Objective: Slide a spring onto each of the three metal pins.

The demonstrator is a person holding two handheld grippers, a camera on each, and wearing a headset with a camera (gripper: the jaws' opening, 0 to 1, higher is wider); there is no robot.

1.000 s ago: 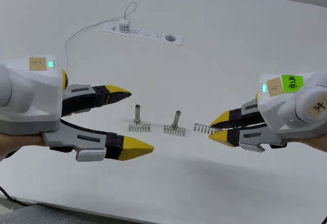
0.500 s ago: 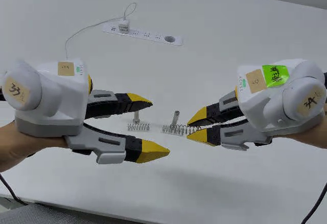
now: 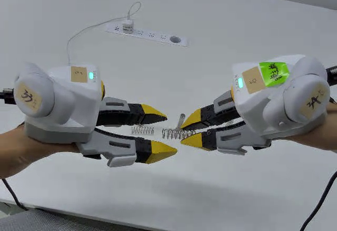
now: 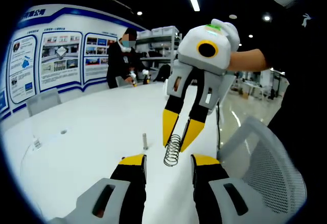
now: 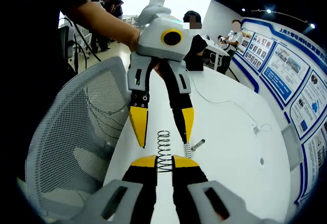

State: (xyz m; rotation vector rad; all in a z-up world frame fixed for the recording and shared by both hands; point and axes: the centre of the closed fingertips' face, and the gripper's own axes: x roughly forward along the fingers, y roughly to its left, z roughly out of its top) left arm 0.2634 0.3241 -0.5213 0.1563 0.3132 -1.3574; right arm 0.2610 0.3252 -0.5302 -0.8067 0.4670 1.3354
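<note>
**Head view:** 2 claws, at least 2 springs and 1 pin are counted. The left claw [image 3: 171, 133] is held level, jaws spread wide. The right claw [image 3: 181, 134] is aimed back at it, tips nearly meeting, jaws pressed on the held spring [image 3: 174, 133]. A loose spring [image 3: 142, 130] lies on the desk [image 3: 221, 189], just behind the left claw's lower jaw. The pin [image 3: 181, 119] stands upright just behind the held spring. Farther back are a power strip [image 3: 147, 33] & a white cable [image 3: 84, 30]. 1 green light is lit per claw body. Tan stickers & 1 green sticker carry handwriting, not legible.

**Left gripper view:** own jaws are spread at the bottom. The right claw [image 4: 178, 132] comes in from above, with the held spring [image 4: 173, 150] pinched between its yellow tips. 1 pin [image 4: 145, 141] is seen upright just left of it. The wall posters [image 4: 56, 55] have txt too small to read. 1 person [image 4: 122, 55] stands at the back — a mesh chair [image 4: 271, 168] is at the right.

**Right gripper view:** own jaws are nearly closed, the spring's near end nipped between them. The left claw [image 5: 163, 127] is spread either side of the far end. 1 pin [image 5: 197, 144] & 1 small spring are seen by its jaw.
</note>
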